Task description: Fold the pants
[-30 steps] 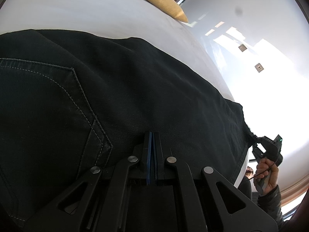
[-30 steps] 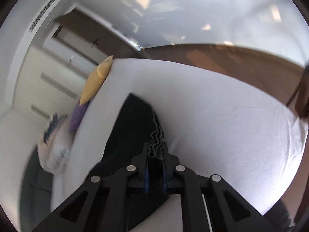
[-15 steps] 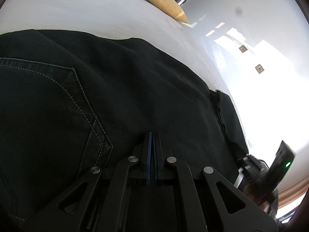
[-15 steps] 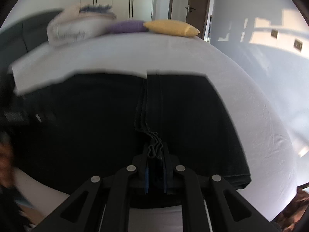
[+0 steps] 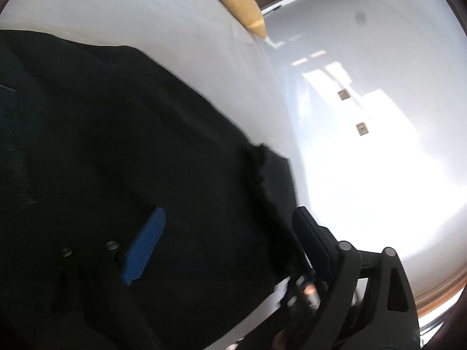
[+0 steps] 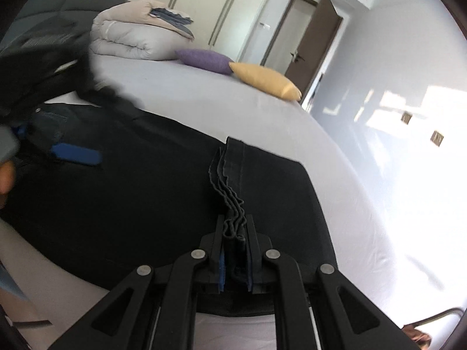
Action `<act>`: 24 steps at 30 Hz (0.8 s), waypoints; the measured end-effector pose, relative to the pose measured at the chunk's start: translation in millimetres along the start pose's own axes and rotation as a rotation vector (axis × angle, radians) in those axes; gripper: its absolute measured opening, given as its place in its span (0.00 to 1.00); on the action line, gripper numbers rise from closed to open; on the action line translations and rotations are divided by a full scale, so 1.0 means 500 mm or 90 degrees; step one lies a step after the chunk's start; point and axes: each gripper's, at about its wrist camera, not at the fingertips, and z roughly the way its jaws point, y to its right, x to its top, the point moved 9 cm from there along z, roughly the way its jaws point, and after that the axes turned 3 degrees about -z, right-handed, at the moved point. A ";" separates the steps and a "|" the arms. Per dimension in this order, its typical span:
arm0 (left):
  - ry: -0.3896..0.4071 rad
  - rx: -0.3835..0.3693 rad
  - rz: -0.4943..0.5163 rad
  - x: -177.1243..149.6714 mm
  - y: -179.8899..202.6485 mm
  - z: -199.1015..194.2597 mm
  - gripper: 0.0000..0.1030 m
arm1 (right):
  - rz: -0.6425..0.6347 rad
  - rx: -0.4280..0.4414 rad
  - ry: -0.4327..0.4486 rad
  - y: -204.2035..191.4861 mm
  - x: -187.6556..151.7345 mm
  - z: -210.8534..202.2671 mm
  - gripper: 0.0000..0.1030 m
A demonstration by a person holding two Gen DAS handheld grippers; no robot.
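Note:
Black pants (image 6: pixel 140 192) lie folded on a white bed (image 6: pixel 204 108); they also fill the left wrist view (image 5: pixel 116 145). My right gripper (image 6: pixel 235 236) is shut on the stacked hem ends (image 6: pixel 230 186), holding them over the folded pants. My left gripper (image 5: pixel 227 250) is open above the pants, its blue pad (image 5: pixel 146 245) at left and its other finger (image 5: pixel 315 245) far right. In the right wrist view the left gripper's blue pad (image 6: pixel 76 154) shows over the waist end at left.
A yellow pillow (image 6: pixel 265 81), a purple pillow (image 6: pixel 204 59) and a folded duvet (image 6: pixel 137 35) lie at the bed's far end. A dark headboard (image 6: pixel 58 3) is at back left. The bed edge (image 5: pixel 280 288) is near my left gripper.
My left gripper has opened, let go of the pants and tilted. My right gripper has carried the hem ends further over the pants toward the waist.

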 end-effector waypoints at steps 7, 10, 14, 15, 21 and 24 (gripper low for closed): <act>-0.067 0.026 0.025 0.003 0.038 0.085 0.87 | -0.038 0.023 0.020 -0.070 0.035 -0.032 0.11; -0.090 0.060 0.048 0.009 0.034 0.113 0.74 | -0.058 0.042 0.031 -0.103 0.046 -0.047 0.11; -0.105 0.094 0.062 0.021 0.014 0.119 0.22 | -0.077 0.063 0.040 -0.132 0.059 -0.055 0.11; -0.101 0.101 0.069 0.027 0.008 0.112 0.18 | -0.081 0.069 0.042 -0.138 0.064 -0.056 0.11; -0.088 0.132 0.129 0.085 -0.009 0.055 0.09 | -0.128 0.102 0.058 -0.183 0.092 -0.070 0.11; -0.079 0.154 0.158 0.126 -0.014 0.022 0.09 | -0.162 0.124 0.073 -0.219 0.105 -0.076 0.11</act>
